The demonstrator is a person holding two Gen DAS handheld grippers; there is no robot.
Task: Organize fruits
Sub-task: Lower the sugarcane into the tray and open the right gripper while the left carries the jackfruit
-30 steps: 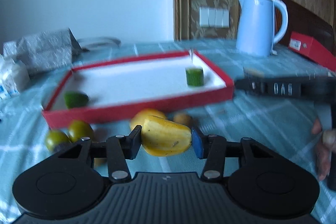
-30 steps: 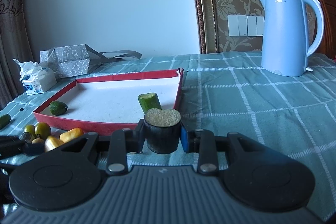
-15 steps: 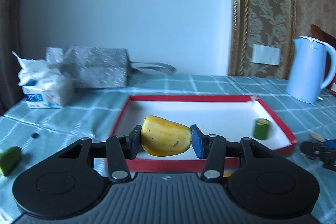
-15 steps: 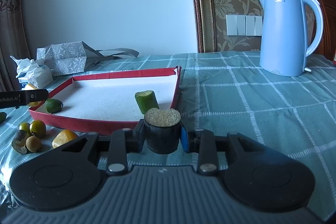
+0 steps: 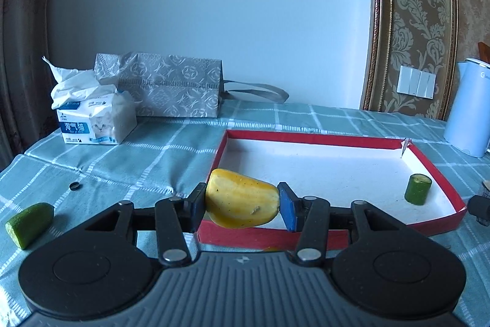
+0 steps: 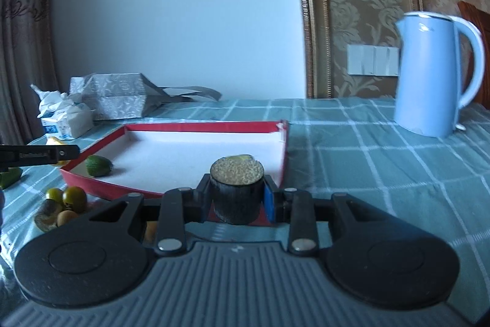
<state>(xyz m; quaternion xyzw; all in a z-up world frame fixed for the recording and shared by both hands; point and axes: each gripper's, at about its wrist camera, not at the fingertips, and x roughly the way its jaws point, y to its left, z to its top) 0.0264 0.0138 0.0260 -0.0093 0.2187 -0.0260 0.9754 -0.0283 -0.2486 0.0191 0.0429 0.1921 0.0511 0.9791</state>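
Left wrist view: the left gripper (image 5: 242,201) has its jaws clamped on a yellow fruit chunk (image 5: 242,202), centre frame, at the red-rimmed white tray (image 5: 337,140)'s near-left corner. It should clear the rim before releasing.

Right wrist view: the right gripper (image 6: 237,198) pinches a dark seed-topped cylinder (image 6: 236,192), centre frame, over the tray's near edge. Set it apart from the green piece (image 6: 98,166).
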